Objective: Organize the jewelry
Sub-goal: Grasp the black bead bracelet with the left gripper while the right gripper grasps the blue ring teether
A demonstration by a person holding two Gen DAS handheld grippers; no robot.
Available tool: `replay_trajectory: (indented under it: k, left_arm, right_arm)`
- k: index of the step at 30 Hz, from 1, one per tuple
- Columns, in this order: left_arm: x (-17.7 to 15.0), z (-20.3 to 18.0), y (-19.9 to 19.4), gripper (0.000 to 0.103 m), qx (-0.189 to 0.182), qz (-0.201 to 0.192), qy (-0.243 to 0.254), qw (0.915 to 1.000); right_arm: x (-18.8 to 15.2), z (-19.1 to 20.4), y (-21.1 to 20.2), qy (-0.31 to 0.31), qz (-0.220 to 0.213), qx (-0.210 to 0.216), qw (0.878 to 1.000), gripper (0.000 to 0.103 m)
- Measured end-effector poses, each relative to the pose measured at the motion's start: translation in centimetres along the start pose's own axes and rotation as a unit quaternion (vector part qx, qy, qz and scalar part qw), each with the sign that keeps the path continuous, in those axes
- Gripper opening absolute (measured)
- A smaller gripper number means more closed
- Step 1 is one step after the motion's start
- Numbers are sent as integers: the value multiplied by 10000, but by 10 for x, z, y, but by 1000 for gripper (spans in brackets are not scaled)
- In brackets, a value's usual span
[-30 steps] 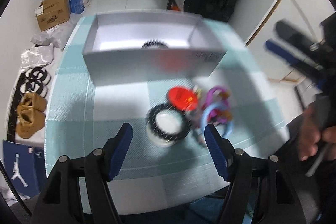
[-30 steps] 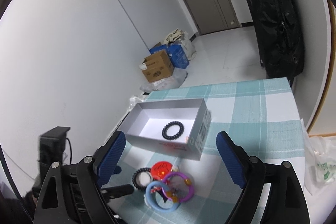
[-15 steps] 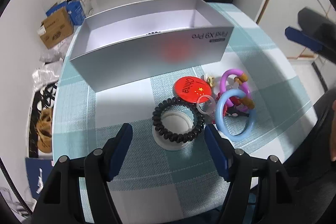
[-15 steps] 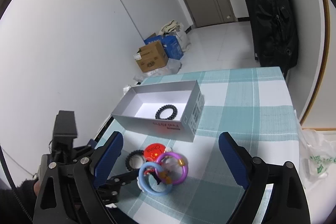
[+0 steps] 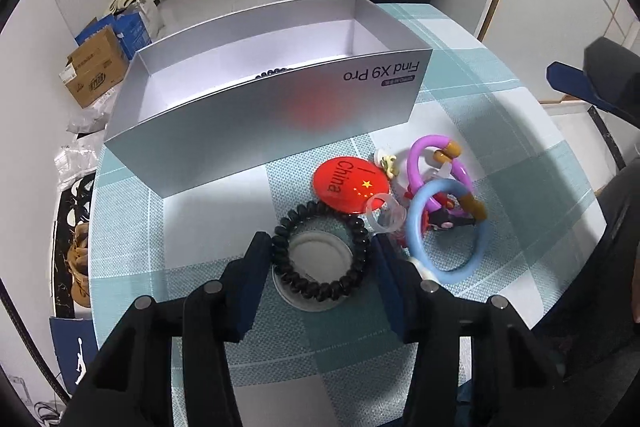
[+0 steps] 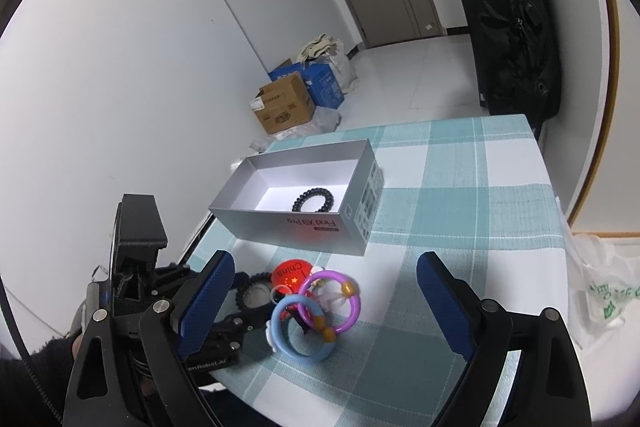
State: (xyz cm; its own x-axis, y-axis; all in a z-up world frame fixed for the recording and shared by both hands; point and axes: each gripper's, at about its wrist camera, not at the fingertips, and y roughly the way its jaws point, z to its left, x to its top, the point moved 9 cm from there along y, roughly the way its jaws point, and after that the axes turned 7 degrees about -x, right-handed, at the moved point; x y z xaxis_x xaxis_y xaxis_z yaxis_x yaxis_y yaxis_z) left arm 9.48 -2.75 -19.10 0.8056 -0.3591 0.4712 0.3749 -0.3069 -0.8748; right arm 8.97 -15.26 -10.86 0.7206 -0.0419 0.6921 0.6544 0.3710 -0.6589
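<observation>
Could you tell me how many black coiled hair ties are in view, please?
2. One black coil lies inside the silver box; the other sits on the table between the left gripper fingers. None else shows.

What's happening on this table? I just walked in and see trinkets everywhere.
A person is sorting jewelry into the silver cardboard box, which already holds one black coiled bracelet. The left tongs straddle a second black coiled bracelet lying over a white disc, fingers at its sides. The right tongs hover open above the pile: a red round badge, a purple ring and a blue ring.
</observation>
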Motion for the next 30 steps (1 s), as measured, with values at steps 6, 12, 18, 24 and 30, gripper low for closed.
replay_trajectory:
  k: [6, 12, 18, 24, 30]
  left_arm:
    - [-2, -8, -3, 41, -153, -11, -13, 9999]
    - [1, -5, -14, 41, -400, -154, -302, 9986]
    - [5, -1, -28, 41, -572, -379, -521, 9963]
    - [13, 7, -36, 41, -629, -628, -775, 9930]
    - [20, 15, -46, 41, -652, -926, -967, 9888]
  right_arm:
    - [-1, 0, 1, 3, -3, -24, 10000, 93]
    - [-3, -4, 3, 70, 41, -45, 10000, 93]
    - [-7, -2, 8, 25, 160, -48, 9999, 93]
    - [-22, 5, 12, -22, 414, 34, 9991, 93]
    - [-44, 16, 18, -195, 713, -8, 9973, 93]
